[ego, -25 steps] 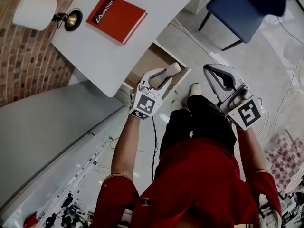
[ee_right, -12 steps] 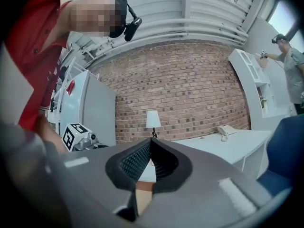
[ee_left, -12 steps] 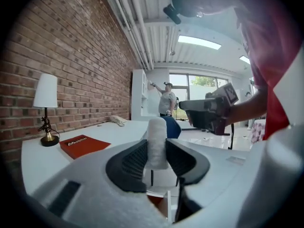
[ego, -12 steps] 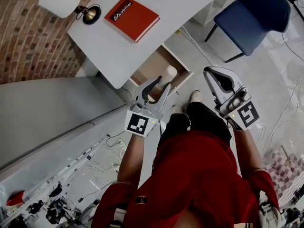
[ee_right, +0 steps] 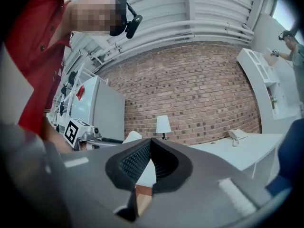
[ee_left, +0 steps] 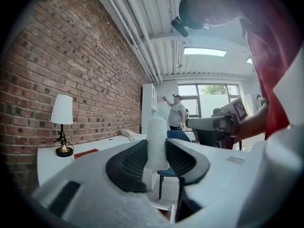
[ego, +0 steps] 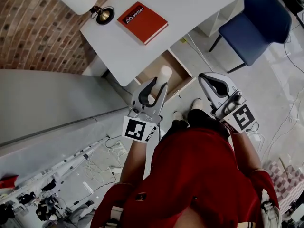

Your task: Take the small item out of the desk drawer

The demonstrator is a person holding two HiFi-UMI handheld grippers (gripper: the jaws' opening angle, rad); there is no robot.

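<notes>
In the head view I am seeing the left gripper (ego: 159,83) holding the white cylinder (ego: 165,72) at its jaw tips, above the open drawer (ego: 183,73) of the white table (ego: 199,4). The right gripper (ego: 205,79) is hanging just beside it. The left gripper view is showing me more: both ribbed pads are pressing the cylinder's sides, and it is standing upright between them. The right gripper view is showing its jaws meeting on nothing, with a table lamp (ee_right: 163,124) beyond them.

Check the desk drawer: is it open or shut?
Open. The drawer juts out from under the white desk, its wooden inside exposed in the head view.
</notes>
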